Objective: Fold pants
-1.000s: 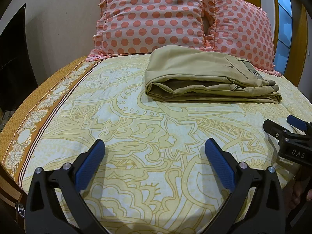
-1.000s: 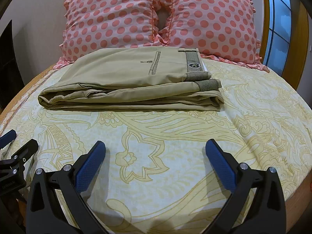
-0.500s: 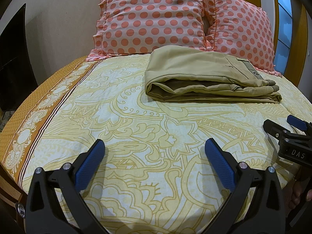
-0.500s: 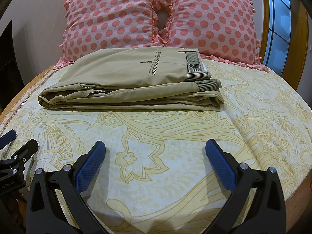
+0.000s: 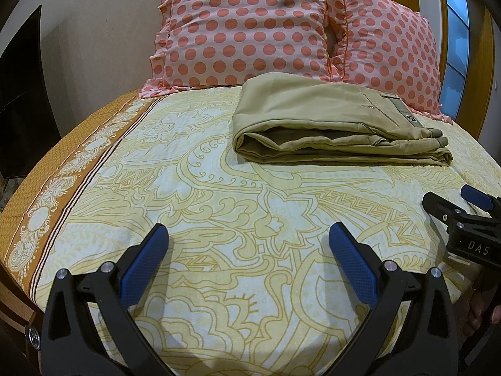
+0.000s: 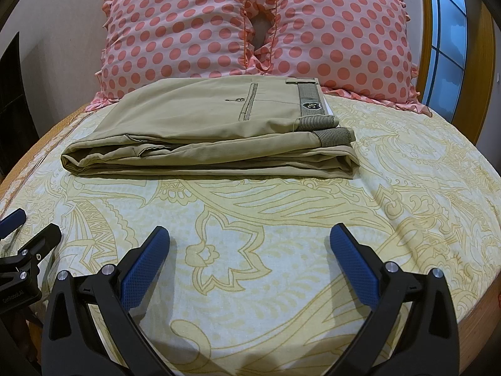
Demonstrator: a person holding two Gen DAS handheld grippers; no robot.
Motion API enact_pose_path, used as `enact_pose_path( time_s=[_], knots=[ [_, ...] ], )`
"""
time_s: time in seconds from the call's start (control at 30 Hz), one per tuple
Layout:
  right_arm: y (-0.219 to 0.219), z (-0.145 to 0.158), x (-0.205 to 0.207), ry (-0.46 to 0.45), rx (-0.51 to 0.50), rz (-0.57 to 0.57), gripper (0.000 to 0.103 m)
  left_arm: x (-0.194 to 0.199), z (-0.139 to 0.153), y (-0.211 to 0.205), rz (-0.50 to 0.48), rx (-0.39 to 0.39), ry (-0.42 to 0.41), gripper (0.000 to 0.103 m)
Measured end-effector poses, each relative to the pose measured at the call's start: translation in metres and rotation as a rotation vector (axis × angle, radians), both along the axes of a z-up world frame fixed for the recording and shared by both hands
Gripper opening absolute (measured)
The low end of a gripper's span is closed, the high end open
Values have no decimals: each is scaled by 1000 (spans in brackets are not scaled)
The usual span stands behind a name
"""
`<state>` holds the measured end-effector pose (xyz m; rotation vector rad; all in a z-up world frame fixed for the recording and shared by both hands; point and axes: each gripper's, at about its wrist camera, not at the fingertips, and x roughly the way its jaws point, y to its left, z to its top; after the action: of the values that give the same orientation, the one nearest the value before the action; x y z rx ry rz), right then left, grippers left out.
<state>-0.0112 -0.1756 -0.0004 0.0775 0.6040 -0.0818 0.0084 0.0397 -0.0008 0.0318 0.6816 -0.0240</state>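
Observation:
Khaki pants (image 5: pixel 328 125) lie folded in a neat flat stack on the bed, in front of the pillows; they also show in the right wrist view (image 6: pixel 213 128), with the striped waistband and a badge label at the right end. My left gripper (image 5: pixel 249 241) is open and empty, hovering over the sheet well short of the pants. My right gripper (image 6: pixel 249 241) is open and empty too, also short of the pants. Each gripper shows at the edge of the other's view: the right gripper (image 5: pixel 460 206) and the left gripper (image 6: pixel 28 228).
The bed has a yellow patterned sheet (image 5: pixel 219 194) with an orange border (image 5: pixel 56 181) at the left edge. Two pink polka-dot pillows (image 6: pixel 256 28) stand behind the pants. A window (image 6: pixel 447 37) is at the right, a dark panel (image 5: pixel 18 94) at the left.

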Motion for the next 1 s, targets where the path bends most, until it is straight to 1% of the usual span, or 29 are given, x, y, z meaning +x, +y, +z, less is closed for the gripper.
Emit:
enact_pose_path(
  time_s=[0.13,1.0],
  knots=[
    [1,0,0,0,0,-2,102,1,0,0,0,1,13,101],
    [1,0,1,-1,0,-4,102,0,2,-1,-1,0,0,101]
  ],
)
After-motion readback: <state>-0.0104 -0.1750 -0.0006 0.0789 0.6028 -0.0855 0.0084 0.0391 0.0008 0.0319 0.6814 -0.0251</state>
